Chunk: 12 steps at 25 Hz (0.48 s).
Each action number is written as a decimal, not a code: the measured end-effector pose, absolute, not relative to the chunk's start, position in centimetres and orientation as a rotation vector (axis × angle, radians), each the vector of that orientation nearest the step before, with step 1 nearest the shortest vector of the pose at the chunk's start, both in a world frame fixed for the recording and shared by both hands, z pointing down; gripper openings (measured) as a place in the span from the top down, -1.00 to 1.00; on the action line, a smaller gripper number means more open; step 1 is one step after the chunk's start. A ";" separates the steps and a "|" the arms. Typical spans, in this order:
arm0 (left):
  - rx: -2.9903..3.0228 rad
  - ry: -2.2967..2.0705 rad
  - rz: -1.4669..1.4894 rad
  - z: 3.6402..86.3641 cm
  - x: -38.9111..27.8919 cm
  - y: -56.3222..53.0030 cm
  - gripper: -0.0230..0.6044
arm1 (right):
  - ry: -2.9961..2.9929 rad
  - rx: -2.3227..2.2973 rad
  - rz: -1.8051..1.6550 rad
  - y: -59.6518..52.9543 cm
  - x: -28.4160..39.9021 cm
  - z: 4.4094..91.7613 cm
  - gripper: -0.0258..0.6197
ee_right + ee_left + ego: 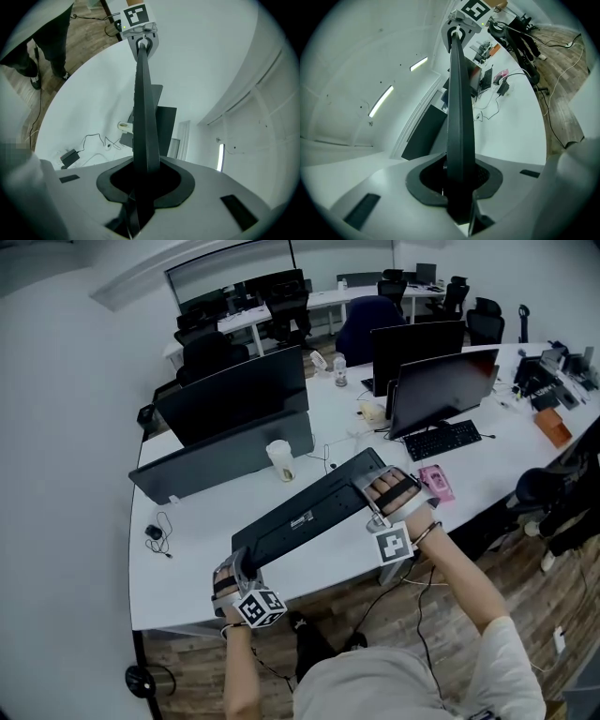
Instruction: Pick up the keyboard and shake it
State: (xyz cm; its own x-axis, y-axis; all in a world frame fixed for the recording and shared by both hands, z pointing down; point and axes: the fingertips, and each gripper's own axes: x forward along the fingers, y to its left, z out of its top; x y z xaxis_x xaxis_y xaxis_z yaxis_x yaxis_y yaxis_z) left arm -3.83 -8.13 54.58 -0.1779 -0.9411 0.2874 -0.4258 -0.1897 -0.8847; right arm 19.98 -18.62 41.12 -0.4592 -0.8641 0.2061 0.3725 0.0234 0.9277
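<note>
While a person holds it up by both ends, the black keyboard [314, 512] hangs over the white surface [187, 549]. It is close to the white cup [280, 460], on the person's side of the cup. It is long and thin, and it slants. The end to the right of the cup sits farther from the person than the end to the left of the cup. A small pale label shows on the flat side that faces the head camera.

The left gripper [242, 563] pinches the end of the keyboard that is to the left of the cup. In the left gripper view the keyboard [458, 117] stands on its thin edge between the two jaws, and both jaws press on it. It runs away to the right gripper [456, 33] at the far end.

The right gripper [373, 498] pinches the other end, to the right of the cup. In the right gripper view the keyboard [143, 117] is squeezed between the jaws too. The left gripper [143, 44] holds on at the far end.

Behind the cup stands a big dark screen [234, 395]. Far to the right of the cup a second keyboard [442, 440] lies flat on the surface. A pink thing [436, 482] lies to the right of the cup too, a bit closer to the person.
</note>
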 end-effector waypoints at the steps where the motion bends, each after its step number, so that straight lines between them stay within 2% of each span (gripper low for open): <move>1: -1.601 1.579 -1.357 54.8 -3.7 -8.0 0.64 | -1.329 0.549 -1.611 -18.7 20.1 41.3 0.56; 12: -1.604 1.550 -1.389 55.2 -2.4 -9.3 0.64 | -1.331 0.557 -1.571 -19.0 22.1 42.5 0.56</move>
State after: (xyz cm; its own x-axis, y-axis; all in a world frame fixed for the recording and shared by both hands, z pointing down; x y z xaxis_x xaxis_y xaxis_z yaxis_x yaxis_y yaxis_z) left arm -2.37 -9.26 55.24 -0.1737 -0.9335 0.3136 -0.4134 -0.2199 -0.8836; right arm 22.14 -19.04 42.51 -0.4290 -0.8727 0.2330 0.3731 0.0638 0.9256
